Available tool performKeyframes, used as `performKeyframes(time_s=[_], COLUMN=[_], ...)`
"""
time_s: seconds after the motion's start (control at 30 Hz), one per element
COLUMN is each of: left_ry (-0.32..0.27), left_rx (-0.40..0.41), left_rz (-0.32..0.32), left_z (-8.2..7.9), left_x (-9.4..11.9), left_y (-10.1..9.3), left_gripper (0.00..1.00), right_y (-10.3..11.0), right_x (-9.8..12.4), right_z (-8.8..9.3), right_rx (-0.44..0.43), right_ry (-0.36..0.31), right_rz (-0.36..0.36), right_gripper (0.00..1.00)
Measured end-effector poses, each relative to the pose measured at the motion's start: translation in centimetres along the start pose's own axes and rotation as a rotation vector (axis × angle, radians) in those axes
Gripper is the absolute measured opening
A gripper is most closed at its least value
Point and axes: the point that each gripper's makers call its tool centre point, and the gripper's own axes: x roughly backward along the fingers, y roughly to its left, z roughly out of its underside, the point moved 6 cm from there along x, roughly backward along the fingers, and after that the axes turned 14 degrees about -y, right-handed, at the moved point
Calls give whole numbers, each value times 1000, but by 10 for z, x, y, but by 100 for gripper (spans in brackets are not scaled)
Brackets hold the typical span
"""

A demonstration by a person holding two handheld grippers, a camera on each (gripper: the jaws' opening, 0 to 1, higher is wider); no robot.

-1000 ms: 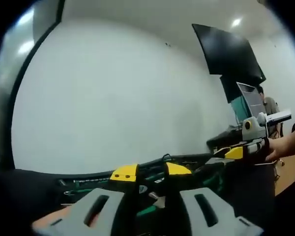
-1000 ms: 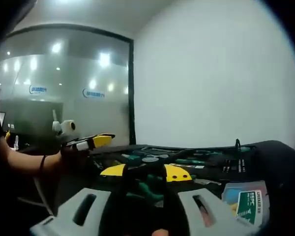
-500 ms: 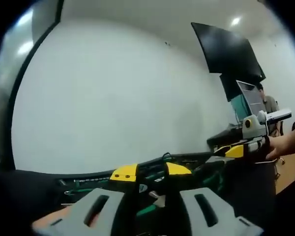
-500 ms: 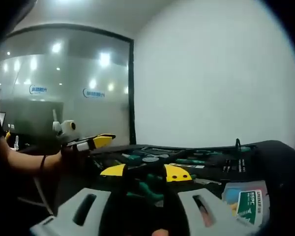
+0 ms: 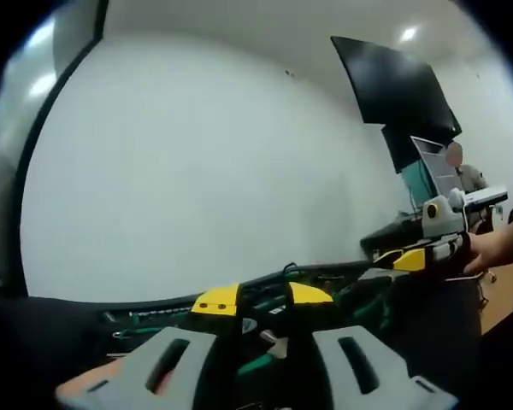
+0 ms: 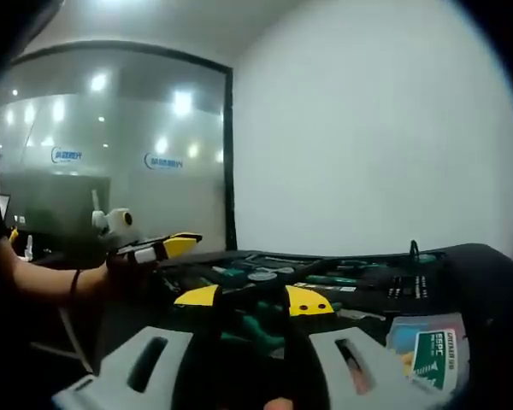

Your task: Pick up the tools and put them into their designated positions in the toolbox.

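The open black toolbox (image 6: 350, 278) lies low ahead with green-handled tools in its slots; in the left gripper view the toolbox (image 5: 325, 282) is a dark band. My left gripper (image 5: 263, 299) has its yellow-tipped jaws a little apart, with a dark shape, a silver bit and some green between them. My right gripper (image 6: 252, 299) stands the same way over a green and black tool (image 6: 258, 329). Whether either grips anything is unclear. A hand holds the right gripper (image 5: 410, 260) in the left gripper view, and the left gripper (image 6: 167, 246) in the right gripper view.
A white wall stands behind the toolbox. A black screen (image 5: 393, 90) hangs at the right, with a person seated below it. A glass partition (image 6: 111, 145) reflects ceiling lights. A green and white packet (image 6: 432, 354) lies near the box. A strip of orange table (image 5: 90, 386) shows.
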Motion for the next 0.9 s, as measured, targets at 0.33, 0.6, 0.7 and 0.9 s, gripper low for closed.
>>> performKeyframes(time_s=[0.33, 0.6, 0.7, 0.9], left_ry=[0, -1, -1, -2], left_rx=[0, -1, -2, -2], left_rz=[0, 0, 1, 1], left_z=[0, 0, 0, -1], left_x=[0, 0, 0, 0], left_y=[0, 1, 1, 1], left_gripper=[16, 16, 16, 16], right_y=[0, 4, 2, 3], right_x=[0, 0, 0, 0], right_z=[1, 1, 1, 1], right_rx=[1, 2, 2, 2], right_ry=[5, 7, 7, 8], right_rz=[-1, -2, -1, -2], right_gripper=[26, 26, 26, 26])
